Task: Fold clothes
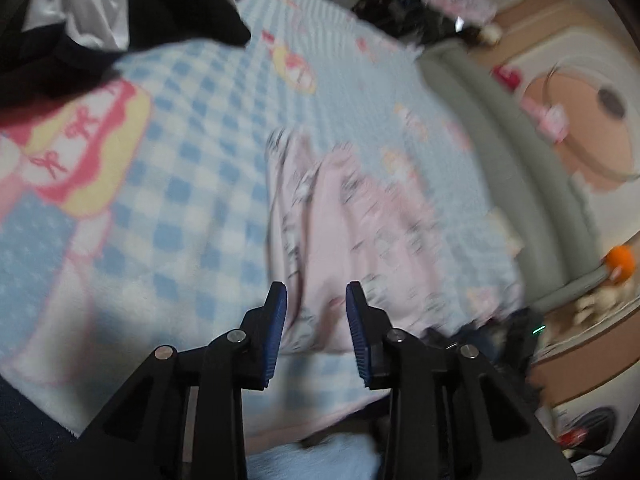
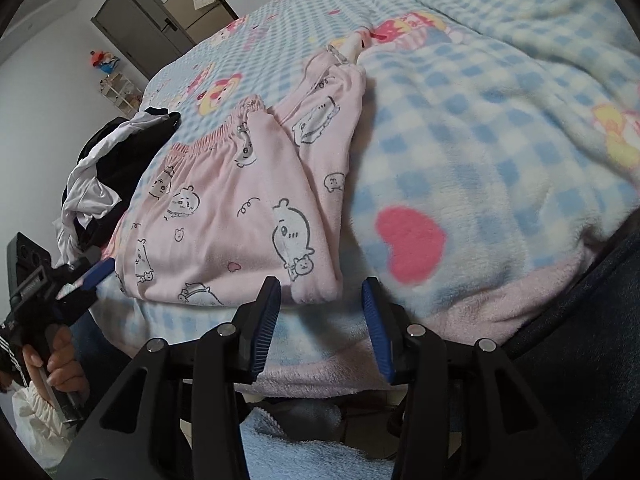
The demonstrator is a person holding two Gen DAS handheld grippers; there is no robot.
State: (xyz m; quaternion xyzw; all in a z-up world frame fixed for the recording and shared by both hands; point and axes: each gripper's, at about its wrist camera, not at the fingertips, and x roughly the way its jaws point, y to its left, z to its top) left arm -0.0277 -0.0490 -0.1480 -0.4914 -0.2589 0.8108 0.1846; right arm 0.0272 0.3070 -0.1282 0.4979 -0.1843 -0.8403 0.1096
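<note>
So the pink pajama pants [image 2: 240, 208] with the little cartoon critters are lying on the blue checkered blanket [image 2: 460, 140], near the edge of the bed closest to us. They look already doubled over lengthwise, one leg on top of the other, with the elastic waistband [image 2: 216, 132] toward the far left and the cuffs trailing off toward the far side. In the left wrist view the same pants [image 1: 340, 220] are blurry, but they sit right ahead of the fingers.

Our right gripper [image 2: 322, 300] has its jaws wide apart with nothing in them, hovering just off the near edge of the pants by the folded corner. Our left gripper [image 1: 316, 304] is parted too and empty, close over the fabric. The right camera also catches the left gripper off to the left side, with the hand [image 2: 60, 364] on its handle.

Our read: we're between folds on these pants. Half-folded like this could mean another fold across is coming, or that this one's done and set down. If another fold is due, we'd need both claws to pinch one end and carry it evenly over to the other.

Further out there's a heap of black and white clothes [image 2: 108, 172] at the left, and a grey door [image 2: 136, 28] beyond.
</note>
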